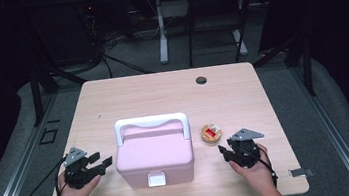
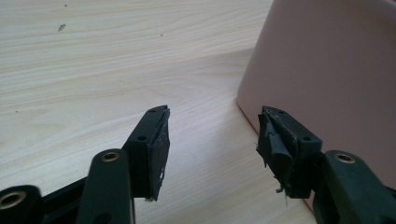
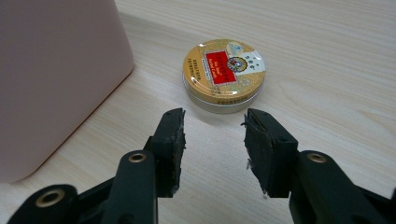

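A pink box (image 1: 154, 154) with a white handle and a white front latch stands near the front middle of the wooden table (image 1: 161, 92). To its right lies a small round gold tin (image 1: 211, 133) with a red label. My left gripper (image 1: 101, 161) rests left of the box, open, nothing between its jaws; the box wall (image 2: 327, 70) rises just past its right jaw. My right gripper (image 1: 224, 150) sits right of the box and just short of the tin (image 3: 223, 74), open and empty, with the box side (image 3: 56, 79) at its left.
A round cable hole (image 1: 201, 80) is near the table's far edge. Beyond the table stand a white desk leg (image 1: 160, 26), dark frames and cables on the grey floor. Metal rails run along both sides of the table.
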`<move>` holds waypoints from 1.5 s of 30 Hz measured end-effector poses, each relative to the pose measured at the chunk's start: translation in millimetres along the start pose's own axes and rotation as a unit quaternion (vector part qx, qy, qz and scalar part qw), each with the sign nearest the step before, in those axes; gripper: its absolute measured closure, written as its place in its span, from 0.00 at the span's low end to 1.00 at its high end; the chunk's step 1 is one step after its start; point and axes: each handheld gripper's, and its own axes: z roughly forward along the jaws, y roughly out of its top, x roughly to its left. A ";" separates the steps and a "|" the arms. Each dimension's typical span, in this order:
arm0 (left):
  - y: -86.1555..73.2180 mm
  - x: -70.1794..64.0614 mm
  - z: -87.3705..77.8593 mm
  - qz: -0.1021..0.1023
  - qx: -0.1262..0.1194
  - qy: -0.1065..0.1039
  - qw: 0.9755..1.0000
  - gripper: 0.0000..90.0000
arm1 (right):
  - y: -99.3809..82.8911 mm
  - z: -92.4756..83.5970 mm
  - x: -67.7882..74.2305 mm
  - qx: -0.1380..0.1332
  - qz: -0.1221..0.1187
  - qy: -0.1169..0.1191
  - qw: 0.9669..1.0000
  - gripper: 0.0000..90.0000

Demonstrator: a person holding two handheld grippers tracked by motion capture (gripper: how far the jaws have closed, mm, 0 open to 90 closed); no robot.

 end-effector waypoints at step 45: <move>-4.0 8.0 7.2 -0.008 0.003 -0.010 1.000 0.45 | 42.6 69.6 -10.5 0.066 0.036 -0.007 0.997 0.18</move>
